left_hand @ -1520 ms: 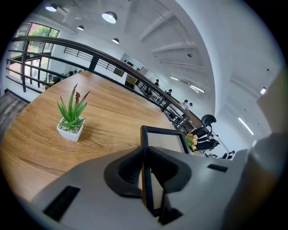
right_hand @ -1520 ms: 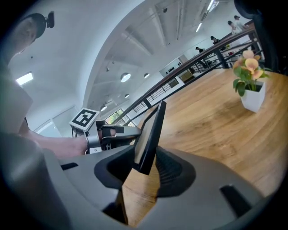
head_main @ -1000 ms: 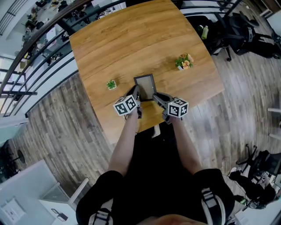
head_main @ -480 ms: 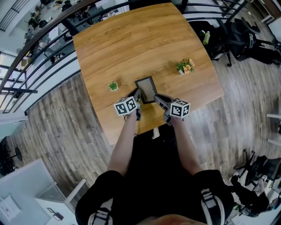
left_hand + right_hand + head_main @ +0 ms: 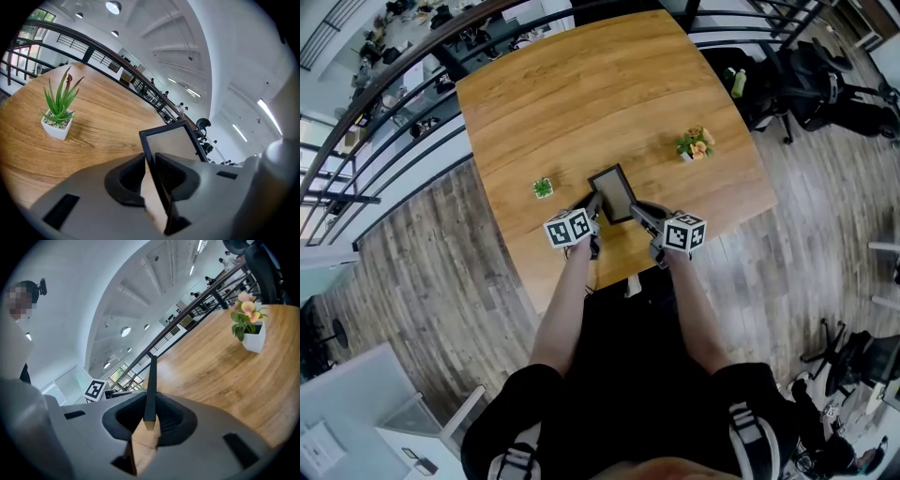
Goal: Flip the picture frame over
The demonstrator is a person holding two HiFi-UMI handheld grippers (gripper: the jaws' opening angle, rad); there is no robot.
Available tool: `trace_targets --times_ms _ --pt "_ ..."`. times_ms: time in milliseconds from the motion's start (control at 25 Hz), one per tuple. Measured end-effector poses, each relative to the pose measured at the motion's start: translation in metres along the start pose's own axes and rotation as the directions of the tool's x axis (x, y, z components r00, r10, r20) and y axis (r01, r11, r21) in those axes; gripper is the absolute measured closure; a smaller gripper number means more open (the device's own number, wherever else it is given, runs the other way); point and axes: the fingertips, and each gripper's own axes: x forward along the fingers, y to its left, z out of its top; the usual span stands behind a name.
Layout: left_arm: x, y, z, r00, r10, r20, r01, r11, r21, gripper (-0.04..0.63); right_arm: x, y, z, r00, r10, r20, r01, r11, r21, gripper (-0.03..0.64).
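Observation:
A black-edged picture frame [image 5: 612, 194] stands raised over the near part of the wooden table [image 5: 581, 94]. My two grippers hold it by its near corners. The left gripper [image 5: 593, 215] is shut on the frame's left edge. In the left gripper view the frame [image 5: 171, 140] rises slanted out of the jaws of the left gripper [image 5: 151, 176], showing a pale panel. The right gripper [image 5: 638, 214] is shut on the right edge. From the right gripper view the frame [image 5: 151, 380] appears edge-on, a thin dark bar clamped in the right gripper [image 5: 149, 420].
A small spiky green plant in a white pot [image 5: 543, 187] [image 5: 58, 115] sits left of the frame. A flowering plant in a white pot [image 5: 695, 143] [image 5: 249, 329] stands to the right. Railings run along the table's left, office chairs and bags [image 5: 806, 66] at the far right.
Both grippers keep their hold in the same spot. The frame looks slightly more turned, its far end leaning left, and its face appears darker.

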Motion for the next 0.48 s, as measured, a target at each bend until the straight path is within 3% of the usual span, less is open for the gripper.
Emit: trace_targets --times_ms 240,480 --pt "-0.002 0.006 0.003 1.0 -0.009 0.018 0.01 0.997 -0.072 0.477 0.001 0.003 0.006 1.0 -0.009 0.014 0.009 1.0 -0.014 0.54" --pt "-0.009 0.002 0.009 0.999 -0.02 0.046 0.025 0.995 -0.093 0.463 0.0 -0.003 0.012 0.998 -0.062 0.011 0.063 0.994 -0.09 0.54"
